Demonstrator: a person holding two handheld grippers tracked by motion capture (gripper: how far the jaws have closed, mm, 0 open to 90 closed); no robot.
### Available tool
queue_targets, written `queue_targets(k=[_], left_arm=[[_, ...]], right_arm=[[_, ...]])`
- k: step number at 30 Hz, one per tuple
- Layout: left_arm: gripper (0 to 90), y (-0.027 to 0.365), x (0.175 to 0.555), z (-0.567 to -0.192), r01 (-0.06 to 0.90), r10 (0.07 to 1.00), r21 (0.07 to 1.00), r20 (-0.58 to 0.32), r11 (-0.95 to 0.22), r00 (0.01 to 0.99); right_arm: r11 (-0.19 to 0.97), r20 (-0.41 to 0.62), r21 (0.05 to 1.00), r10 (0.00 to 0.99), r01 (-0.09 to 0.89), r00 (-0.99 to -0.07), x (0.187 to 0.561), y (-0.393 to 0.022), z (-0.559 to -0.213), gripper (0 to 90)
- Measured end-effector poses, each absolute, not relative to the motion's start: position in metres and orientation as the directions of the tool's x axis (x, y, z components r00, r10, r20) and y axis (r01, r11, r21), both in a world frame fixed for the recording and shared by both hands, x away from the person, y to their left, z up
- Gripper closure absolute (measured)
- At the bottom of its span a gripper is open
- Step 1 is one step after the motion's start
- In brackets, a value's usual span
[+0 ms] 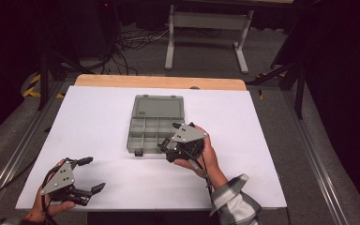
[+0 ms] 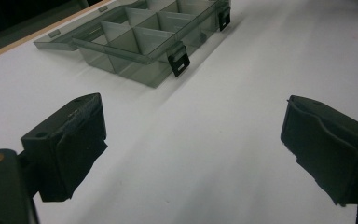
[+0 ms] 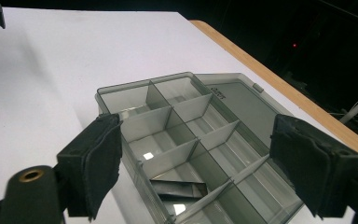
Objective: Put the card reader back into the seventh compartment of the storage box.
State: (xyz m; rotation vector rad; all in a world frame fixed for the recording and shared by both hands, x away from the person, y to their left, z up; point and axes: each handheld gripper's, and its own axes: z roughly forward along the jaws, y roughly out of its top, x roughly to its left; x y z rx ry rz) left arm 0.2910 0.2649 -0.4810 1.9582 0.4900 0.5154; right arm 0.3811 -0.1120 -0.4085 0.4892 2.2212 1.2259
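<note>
a translucent grey organiser box (image 1: 154, 124) lies open near the middle of the white worktop (image 1: 98, 122), slightly toward its far edge, the lid (image 1: 158, 106) folded flat toward the wooden strip (image 1: 159, 82) along that edge. the right claw (image 1: 166, 146), held in a hand wearing a plaid cuff (image 1: 232, 194), hovers at the box's near right corner, its two padded black jaws spread wide and gripping nothing. seen along those jaws in the right gripper view, the box's compartments (image 3: 186, 140) sit directly between them, which suggests the hand is lined up over the tray for a reach into it or a grip on its wall. the left claw (image 1: 93, 173) rests low by the worktop's near left corner, well apart from the box, jaws likewise spread and empty; it appears to be parked out of the way.

the box is smoky, glossy moulded plastic, divided by thin upright partitions into rectangular cells. most cells look empty, though one nearest the right claw holds a dark, flat shape (image 3: 179, 189) that cannot be identified. two black latches (image 2: 178, 59) hang from the box's front wall. the worktop is matte and smooth. the jaw pads (image 3: 100, 163) are blocky, with a dull, rubbery, slightly scuffed face.
</note>
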Motion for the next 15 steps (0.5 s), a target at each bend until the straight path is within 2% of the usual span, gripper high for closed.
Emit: queue_targets(k=[9, 15], left_arm=[[7.6, 0.2656, 0.2915, -0.4815, 0.118, 0.549, 0.908, 0.136, -0.403, 0.824], [7.5, 0.2659, 0.2916, -0.4812, 0.117, 0.55, 0.908, 0.138, -0.403, 0.824]], right_arm=[[0.484, -0.264, 0.873, 0.569, 0.057, -0.779, 0.3762, -0.1191, -0.4035, 13.0], [0.49, -0.284, 0.871, 0.569, 0.041, -0.772, 0.3732, -0.1201, -0.4003, 13.0]])
